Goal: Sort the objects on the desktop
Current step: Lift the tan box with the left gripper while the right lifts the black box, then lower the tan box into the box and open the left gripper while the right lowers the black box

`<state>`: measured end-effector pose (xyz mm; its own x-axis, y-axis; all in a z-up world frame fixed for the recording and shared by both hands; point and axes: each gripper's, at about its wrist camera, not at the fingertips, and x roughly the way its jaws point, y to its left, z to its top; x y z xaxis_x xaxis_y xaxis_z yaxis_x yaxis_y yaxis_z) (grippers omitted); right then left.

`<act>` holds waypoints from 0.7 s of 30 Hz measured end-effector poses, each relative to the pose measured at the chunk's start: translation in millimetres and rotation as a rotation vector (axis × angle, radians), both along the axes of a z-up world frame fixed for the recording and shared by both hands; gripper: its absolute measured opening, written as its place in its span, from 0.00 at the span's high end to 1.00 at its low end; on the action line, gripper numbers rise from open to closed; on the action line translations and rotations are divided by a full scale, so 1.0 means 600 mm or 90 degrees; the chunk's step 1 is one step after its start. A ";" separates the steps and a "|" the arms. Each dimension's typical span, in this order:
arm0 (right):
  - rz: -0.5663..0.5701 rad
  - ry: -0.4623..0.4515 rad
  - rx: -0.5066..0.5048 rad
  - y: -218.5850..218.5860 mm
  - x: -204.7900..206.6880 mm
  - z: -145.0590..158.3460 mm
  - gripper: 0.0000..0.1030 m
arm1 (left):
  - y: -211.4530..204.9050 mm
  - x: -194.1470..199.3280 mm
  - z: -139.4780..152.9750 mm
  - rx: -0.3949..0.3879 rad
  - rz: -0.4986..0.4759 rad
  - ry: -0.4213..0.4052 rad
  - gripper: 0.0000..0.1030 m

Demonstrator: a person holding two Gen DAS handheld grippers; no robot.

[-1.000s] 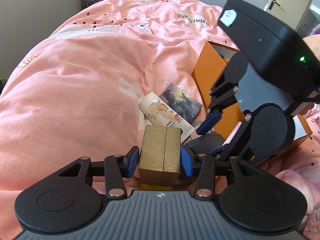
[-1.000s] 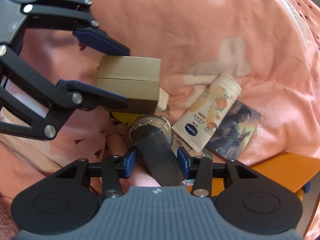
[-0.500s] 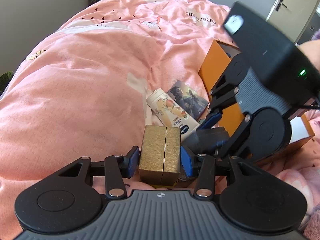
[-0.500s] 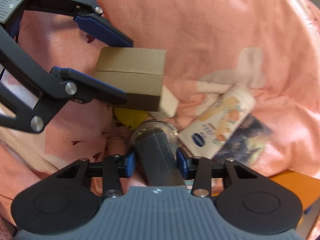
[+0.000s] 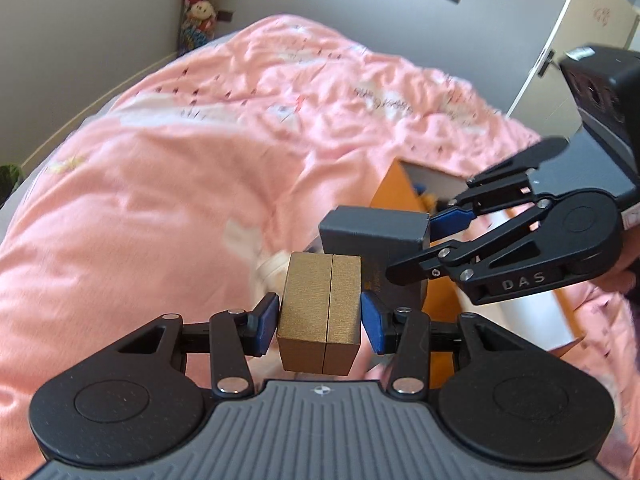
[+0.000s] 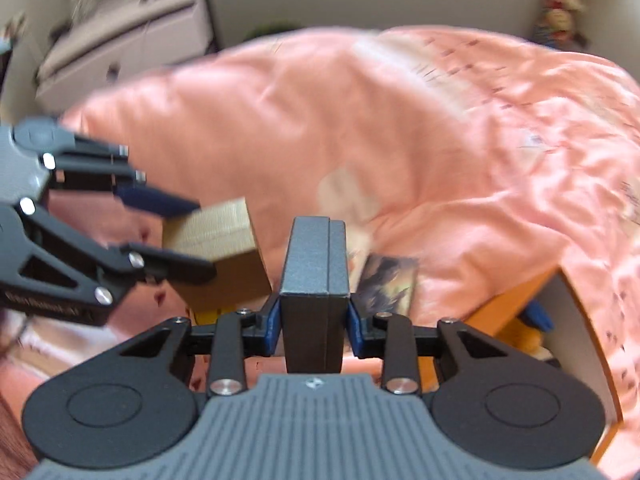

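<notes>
— Gold box sits clamped in your left gripper; since a second ago both boxes have come up off the pink quilt. The right gripper's jaws are closing on the dark grey box.

— What's in your way?

— Orange bin is just right; the photo card lies beside it.

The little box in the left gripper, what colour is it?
Brushed gold box, with a seam down its middle; clearest in the left wrist view.
</notes>
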<state>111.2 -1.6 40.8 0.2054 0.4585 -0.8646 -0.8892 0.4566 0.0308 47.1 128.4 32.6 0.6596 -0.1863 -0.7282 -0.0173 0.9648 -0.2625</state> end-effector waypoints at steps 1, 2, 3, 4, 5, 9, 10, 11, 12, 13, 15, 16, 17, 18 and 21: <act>-0.020 0.003 0.019 -0.013 0.001 0.009 0.66 | -0.004 0.003 0.007 -0.004 -0.003 -0.008 0.50; -0.037 0.006 0.035 -0.026 0.001 0.020 0.66 | -0.011 0.006 0.016 -0.010 -0.007 -0.018 0.50; -0.059 0.010 0.055 -0.044 0.003 0.033 0.66 | -0.017 0.010 0.023 -0.014 -0.011 -0.026 0.50; -0.080 0.012 0.072 -0.063 0.004 0.046 0.66 | -0.025 0.016 0.030 -0.019 -0.017 -0.034 0.50; -0.100 0.014 0.087 -0.081 0.005 0.054 0.66 | -0.033 0.020 0.037 -0.024 -0.024 -0.041 0.50; -0.182 0.021 0.125 -0.160 0.009 0.086 0.66 | -0.073 0.043 0.057 -0.044 -0.058 -0.064 0.50; -0.200 0.024 0.128 -0.181 0.009 0.095 0.66 | -0.087 0.048 0.060 -0.046 -0.071 -0.068 0.50; -0.218 0.031 0.129 -0.199 0.009 0.093 0.66 | -0.102 0.053 0.061 -0.047 -0.086 -0.070 0.50; -0.238 0.041 0.126 -0.215 0.010 0.088 0.66 | -0.116 0.059 0.061 -0.047 -0.101 -0.068 0.50; -0.255 0.054 0.121 -0.230 0.010 0.078 0.66 | -0.134 0.065 0.058 -0.049 -0.119 -0.063 0.50; -0.284 0.077 0.099 -0.254 0.011 0.048 0.66 | -0.165 0.075 0.052 -0.048 -0.149 -0.054 0.50; -0.296 0.086 0.087 -0.263 0.011 0.032 0.66 | -0.181 0.079 0.047 -0.044 -0.165 -0.047 0.50; -0.305 0.098 0.075 -0.274 0.011 0.019 0.66 | -0.198 0.082 0.039 -0.037 -0.181 -0.038 0.50; -0.314 0.115 0.064 -0.284 0.012 0.004 0.66 | -0.212 0.086 0.033 -0.027 -0.193 -0.031 0.50; -0.333 0.172 0.045 -0.307 0.016 -0.033 0.66 | -0.251 0.091 0.004 0.022 -0.218 0.000 0.50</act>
